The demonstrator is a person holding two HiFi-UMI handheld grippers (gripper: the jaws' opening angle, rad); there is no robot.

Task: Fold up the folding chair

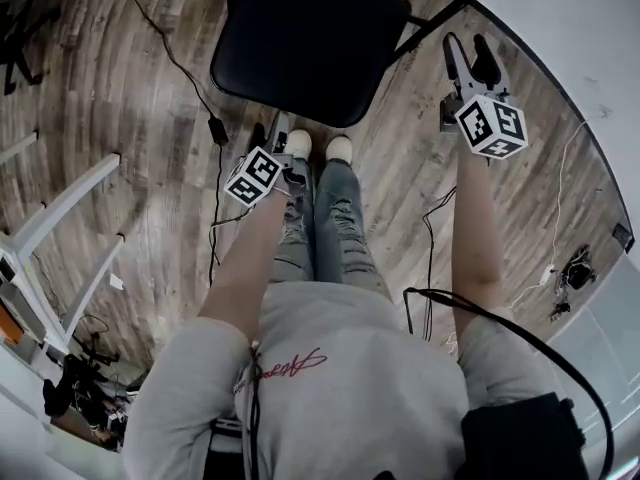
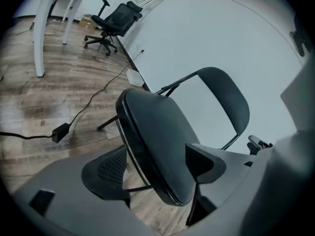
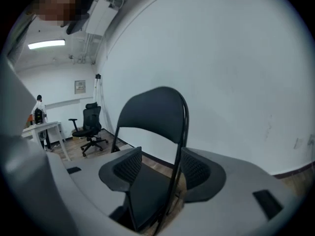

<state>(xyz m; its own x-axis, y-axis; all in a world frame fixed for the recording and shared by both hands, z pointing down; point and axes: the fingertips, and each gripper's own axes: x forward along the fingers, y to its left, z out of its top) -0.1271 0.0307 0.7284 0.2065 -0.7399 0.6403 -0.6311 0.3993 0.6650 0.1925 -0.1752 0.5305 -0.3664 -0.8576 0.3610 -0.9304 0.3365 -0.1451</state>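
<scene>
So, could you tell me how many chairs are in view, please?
2: the folding chair, standing open directly in front of the person, and a black office chair farther off beside the wall. Others may be hidden out of frame.

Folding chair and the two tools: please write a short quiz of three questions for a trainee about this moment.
1. True or false: the folding chair is already folded flat.
2. What lies on the floor beside the chair? A) a cable with an adapter; B) a red ball; C) a toolbox.
3. One word: is the right tool open or shut?

Key: 1. False, it stands open. 2. A. 3. Open: its jaws stand apart and press on nothing.
</scene>
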